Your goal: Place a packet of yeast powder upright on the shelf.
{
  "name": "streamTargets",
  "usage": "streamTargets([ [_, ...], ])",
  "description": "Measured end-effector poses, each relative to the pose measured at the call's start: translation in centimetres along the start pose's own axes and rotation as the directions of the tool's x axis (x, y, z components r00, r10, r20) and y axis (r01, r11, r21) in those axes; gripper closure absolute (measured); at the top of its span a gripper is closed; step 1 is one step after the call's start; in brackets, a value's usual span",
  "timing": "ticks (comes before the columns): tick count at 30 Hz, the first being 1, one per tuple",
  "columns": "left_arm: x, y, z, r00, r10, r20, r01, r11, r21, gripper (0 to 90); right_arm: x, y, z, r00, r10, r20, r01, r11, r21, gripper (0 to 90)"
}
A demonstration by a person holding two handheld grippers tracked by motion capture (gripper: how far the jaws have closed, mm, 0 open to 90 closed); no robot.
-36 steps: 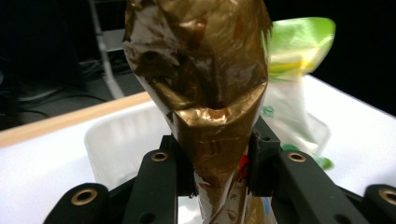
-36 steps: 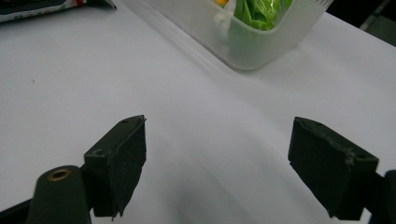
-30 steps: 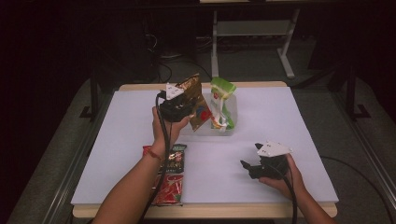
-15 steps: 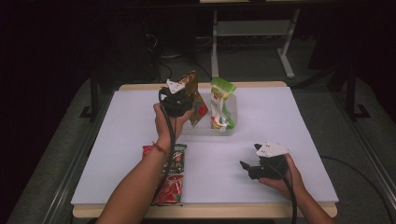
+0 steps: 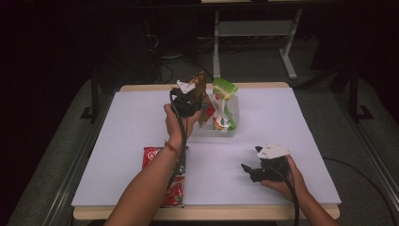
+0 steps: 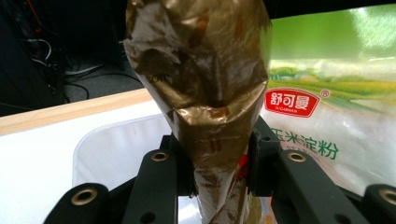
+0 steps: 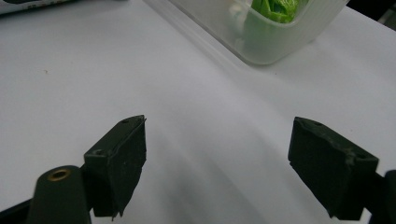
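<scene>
My left gripper (image 5: 193, 96) is shut on a crinkled gold foil packet (image 6: 205, 84), held upright over the left part of a clear plastic tub (image 5: 230, 127). The pads (image 6: 184, 163) pinch the packet's narrow lower part. A green and white bag (image 5: 222, 106) with a red label (image 6: 291, 102) stands in the tub, just right of the gold packet (image 5: 201, 84). My right gripper (image 5: 249, 170) rests low near the table's front right, its jaws wide open with nothing between them (image 7: 217, 172). The tub's corner (image 7: 280, 44) lies ahead of it.
A red snack packet (image 5: 175, 186) lies flat near the front edge, partly under the left forearm. The white table top (image 5: 131, 127) has a wooden rim. A metal stand (image 5: 254, 33) and cables sit on the dark floor behind.
The left gripper has carried the gold packet a little farther away and to the right, over the tub. The right gripper has stayed where it was.
</scene>
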State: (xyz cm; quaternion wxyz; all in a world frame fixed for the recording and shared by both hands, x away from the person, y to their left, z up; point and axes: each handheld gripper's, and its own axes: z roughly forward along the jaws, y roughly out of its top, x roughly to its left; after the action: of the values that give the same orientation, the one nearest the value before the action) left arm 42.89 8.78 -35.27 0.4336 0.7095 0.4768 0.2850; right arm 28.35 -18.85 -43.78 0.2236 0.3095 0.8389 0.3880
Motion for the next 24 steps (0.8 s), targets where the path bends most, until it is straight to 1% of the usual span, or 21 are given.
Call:
streamTargets([
  [3,-0.1,0.2,-0.1,0.9994,0.02,-0.027,-0.02,0.9997,0.014,69.0,0.0,0.0,0.0,1.0,0.001,-0.002,-0.001,1.0,0.0,18.7],
  [6,0.3,0.2,-0.1,0.9984,0.013,-0.056,-0.011,0.9995,0.029,69.0,0.0,0.0,0.0,1.0,0.007,-0.005,-0.007,1.0,0.002,18.7],
  [9,0.4,0.0,-0.1,0.9973,0.017,-0.071,-0.015,0.9992,0.037,69.1,0.0,0.0,0.0,0.9999,0.008,-0.006,-0.008,1.0,0.004,18.7],
  [12,0.1,-0.3,-0.1,0.9969,0.021,-0.076,-0.018,0.9992,0.036,69.1,0.0,0.0,0.0,0.9999,0.01,-0.005,-0.01,1.0,0.004,18.7],
  [15,-0.4,-0.6,0.2,0.9972,0.032,-0.067,-0.029,0.999,0.033,69.1,0.0,0.0,0.0,0.9998,0.015,-0.009,-0.014,1.0,0.007,18.7],
  [17,-0.6,-0.8,0.4,0.9972,0.037,-0.065,-0.034,0.9983,0.046,69.1,0.0,0.0,0.0,0.9999,0.01,-0.013,-0.01,1.0,0.009,18.7],
  [18,-0.7,-1.1,0.7,0.9964,0.049,-0.069,-0.045,0.9974,0.057,69.1,0.0,0.0,0.0,0.9999,0.008,-0.014,-0.008,1.0,0.009,18.7],
  [19,-0.8,-1.3,0.8,0.9963,0.051,-0.07,-0.047,0.9972,0.059,69.1,0.0,0.0,0.0,0.9999,0.007,-0.015,-0.007,1.0,0.009,18.7],
  [20,-0.9,-1.5,1.0,0.9972,0.047,-0.058,-0.044,0.9972,0.06,69.1,0.0,0.0,0.0,0.9998,0.009,-0.017,-0.009,1.0,0.009,18.7],
  [21,-1.0,-1.8,1.2,0.9986,0.034,-0.04,-0.032,0.9979,0.057,69.0,0.0,0.0,0.0,0.9998,0.012,-0.018,-0.012,1.0,0.01,18.7],
  [24,-1.2,-2.6,1.7,0.9992,0.036,-0.015,-0.035,0.9977,0.058,68.8,0.0,-0.1,0.0,0.9998,0.016,-0.016,-0.016,1.0,0.01,18.7],
])
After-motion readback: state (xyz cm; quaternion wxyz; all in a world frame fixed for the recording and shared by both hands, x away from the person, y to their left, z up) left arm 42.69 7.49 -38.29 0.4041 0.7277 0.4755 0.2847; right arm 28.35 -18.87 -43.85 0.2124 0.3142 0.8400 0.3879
